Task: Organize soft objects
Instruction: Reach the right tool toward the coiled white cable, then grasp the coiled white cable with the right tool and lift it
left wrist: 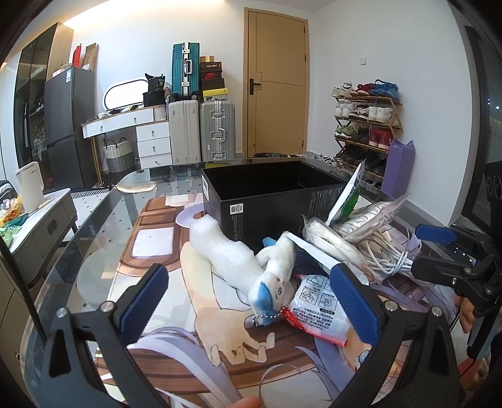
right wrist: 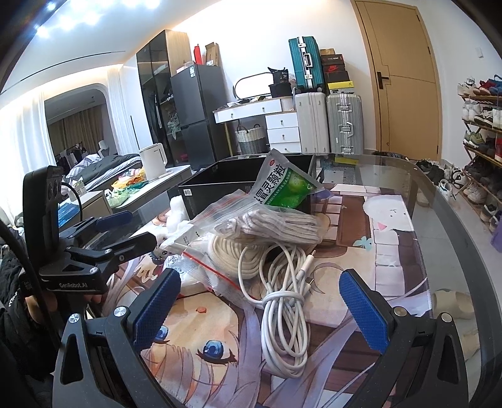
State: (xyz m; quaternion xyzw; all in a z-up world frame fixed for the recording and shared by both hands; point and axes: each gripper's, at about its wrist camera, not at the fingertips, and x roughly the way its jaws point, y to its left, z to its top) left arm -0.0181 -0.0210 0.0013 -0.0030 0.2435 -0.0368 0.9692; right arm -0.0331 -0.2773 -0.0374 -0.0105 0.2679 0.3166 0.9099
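Left gripper (left wrist: 248, 301) open above plush (left wrist: 273, 279), holding nothing. Right gripper (right wrist: 262, 306) open above cable (right wrist: 282, 301), holding nothing. Bags (right wrist: 251, 219) heaped mid-table, near side of black box (left wrist: 266, 201).

We see a room with white walls (left wrist: 131, 37) and a tan door (left wrist: 276, 81) at the far side. Left of the door, suitcases (left wrist: 216, 131) stand beside a white dresser (left wrist: 153, 138). A dark fridge (left wrist: 67, 125) stands further left. A shoe rack (left wrist: 365, 125) full of shoes is on the right. In the right view, a bed (right wrist: 103, 166) sits far left, and bright light (right wrist: 62, 22) glows on the ceiling.
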